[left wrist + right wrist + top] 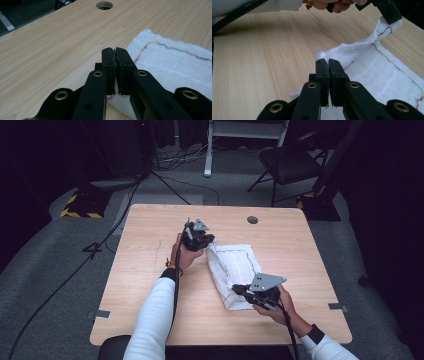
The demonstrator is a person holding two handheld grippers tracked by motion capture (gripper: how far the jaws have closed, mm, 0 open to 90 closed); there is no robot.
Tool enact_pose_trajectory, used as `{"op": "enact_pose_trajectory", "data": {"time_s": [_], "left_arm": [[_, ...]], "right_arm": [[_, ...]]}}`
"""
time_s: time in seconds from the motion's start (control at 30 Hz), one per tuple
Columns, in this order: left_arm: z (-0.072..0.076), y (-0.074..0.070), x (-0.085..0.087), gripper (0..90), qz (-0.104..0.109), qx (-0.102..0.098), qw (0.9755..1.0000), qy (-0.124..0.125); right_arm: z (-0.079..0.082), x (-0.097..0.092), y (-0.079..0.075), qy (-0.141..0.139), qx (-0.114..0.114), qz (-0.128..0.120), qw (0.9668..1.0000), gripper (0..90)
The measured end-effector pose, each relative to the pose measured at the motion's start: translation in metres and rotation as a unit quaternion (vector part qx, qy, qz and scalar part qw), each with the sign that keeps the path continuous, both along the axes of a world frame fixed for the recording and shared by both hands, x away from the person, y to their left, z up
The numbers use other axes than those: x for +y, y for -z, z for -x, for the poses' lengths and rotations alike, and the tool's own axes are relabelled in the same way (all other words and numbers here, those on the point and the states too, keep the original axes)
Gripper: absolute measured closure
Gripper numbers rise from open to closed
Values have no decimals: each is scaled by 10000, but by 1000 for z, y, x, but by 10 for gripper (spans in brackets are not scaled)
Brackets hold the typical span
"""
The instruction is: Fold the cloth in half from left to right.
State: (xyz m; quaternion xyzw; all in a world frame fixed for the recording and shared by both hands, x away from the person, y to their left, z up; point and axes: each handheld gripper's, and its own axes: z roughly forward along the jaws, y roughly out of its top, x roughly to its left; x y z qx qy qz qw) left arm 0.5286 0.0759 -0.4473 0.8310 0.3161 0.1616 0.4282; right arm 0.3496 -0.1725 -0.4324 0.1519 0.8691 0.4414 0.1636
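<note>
White cotton cloth, edged with a multicoloured stitched line, lies on the wooden table a little toward four o'clock of its centre, partly folded on itself. Both grippers are clamped on it. The left gripper has its jaws closed on the corner at the cloth's eleven o'clock, and in the left gripper view a sliver of fabric shows between the pressed pads. The right gripper has its jaws closed on the near edge at about six o'clock of the cloth; the right gripper view shows threads caught between its pads.

The work looks like a fold or a spread carried out with two pinched corners. To do it well, both hands should travel together at one height, keeping the held edge lightly taut so it does not sag or twist, and the stitched border should be laid on its matching border before either grip lets go.

The left hand is held upright, wrist raised, gripper pointing toward two o'clock. The right hand sits low near the table's near edge, gripper pointing toward ten o'clock.
</note>
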Motion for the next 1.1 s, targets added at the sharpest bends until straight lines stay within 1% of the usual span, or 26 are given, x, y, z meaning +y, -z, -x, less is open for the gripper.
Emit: {"op": "enact_pose_trajectory", "data": {"time_s": [0.03,0.07,0.1,0.13,0.17,0.2,0.23,0.27,0.3,0.33,0.37,0.4,0.47,0.53,0.7,0.8,0.93,1.0,1.07,1.1], "left_arm": [[0,0,0,860,0,0,10000,0],[0,0,-4,860,-5,-1,10000,29],[-1,-1,-10,860,-45,-35,10000,49],[-2,-2,-19,860,-22,-29,9999,101],[-3,-2,-23,860,-2,1,9999,138],[-3,-2,-23,860,-2,1,9999,138],[-3,-2,-31,860,-84,-46,9998,193],[-4,-2,-35,860,-81,-44,9997,220],[-4,-2,-35,860,-81,-44,9997,220],[-5,-2,-43,860,-43,-7,9996,273],[-5,-2,-43,860,-43,-7,9996,273],[-6,-1,-52,860,-73,-11,9994,337],[-8,-1,-60,860,-128,-15,9992,380],[-10,1,-69,860,-128,16,9990,425],[-13,7,-90,860,-247,69,9983,529],[-15,10,-101,860,-251,93,9978,604],[-19,13,-113,858,-248,104,9976,636],[-19,15,-120,856,-291,82,9974,651],[-20,16,-124,837,-308,67,9976,621],[-20,18,-130,806,-329,58,9982,495]], "right_arm": [[0,-3,0,20,-8,-3,10000,869],[0,-3,0,20,-8,-3,10000,869],[1,-9,-1,70,7,-11,10000,869],[2,-12,-1,97,-1,-5,10000,869],[2,-15,-1,122,6,3,9999,869],[3,-19,-1,153,6,1,9999,869],[3,-22,-1,172,19,12,9999,869],[4,-26,0,199,41,16,9998,869],[4,-29,0,234,44,18,9997,869],[5,-33,0,260,33,28,9997,869],[5,-33,0,260,33,28,9997,869],[6,-40,0,328,54,34,9994,869],[7,-46,0,385,44,45,9992,869],[9,-52,2,445,79,62,9990,869],[11,-63,7,536,117,170,9983,869],[13,-69,10,588,143,210,9979,869],[15,-76,12,671,185,271,9972,868],[15,-80,14,719,234,279,9968,868],[16,-84,17,762,274,320,9962,866],[16,-86,19,794,330,336,9957,863]]}}
